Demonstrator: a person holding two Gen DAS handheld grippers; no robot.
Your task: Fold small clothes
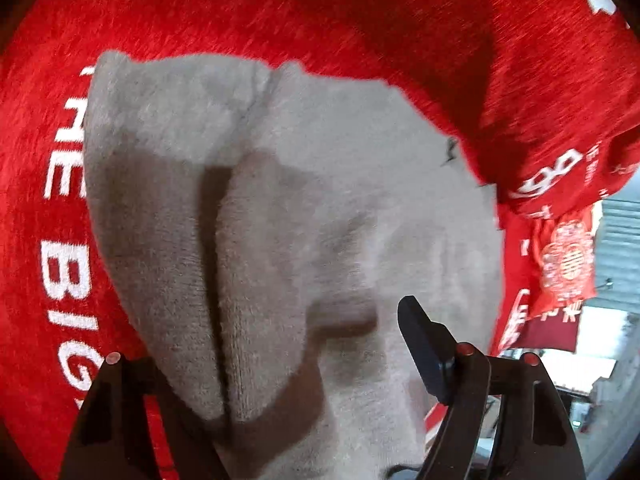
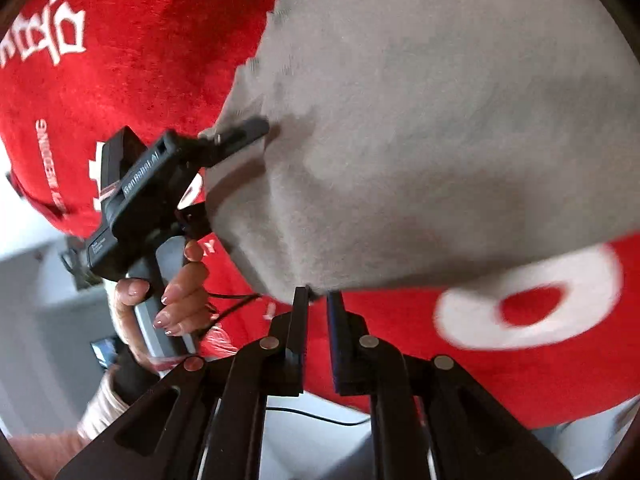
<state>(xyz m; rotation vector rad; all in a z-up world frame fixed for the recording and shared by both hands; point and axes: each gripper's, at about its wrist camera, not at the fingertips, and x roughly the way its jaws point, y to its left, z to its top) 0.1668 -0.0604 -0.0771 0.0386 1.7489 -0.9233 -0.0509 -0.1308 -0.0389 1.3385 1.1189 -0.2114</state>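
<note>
Black fingers of the right gripper (image 2: 318, 300) sit at six o'clock in its own view, nearly pressed together and pinching the lower hem of the grey garment (image 2: 420, 120), which fills the upper right and lies over a red printed cloth (image 2: 120, 80). Over at nine o'clock the left gripper (image 2: 236, 136), gripped by a hand (image 2: 176, 292), pokes one finger onto the garment's side edge. From its own wrist the left gripper (image 1: 280, 360) stands spread, fleece between the fingers, nothing clamped. Risk, I'd say: that pinch on the hem looks thin, so a lift could slip it free; and the spread left side may bunch the soft fleece, skewing the fold. Long axis of the grey garment (image 1: 280, 200) runs six to twelve in the left view, its seamed, rounded end pointing toward eleven.
</note>
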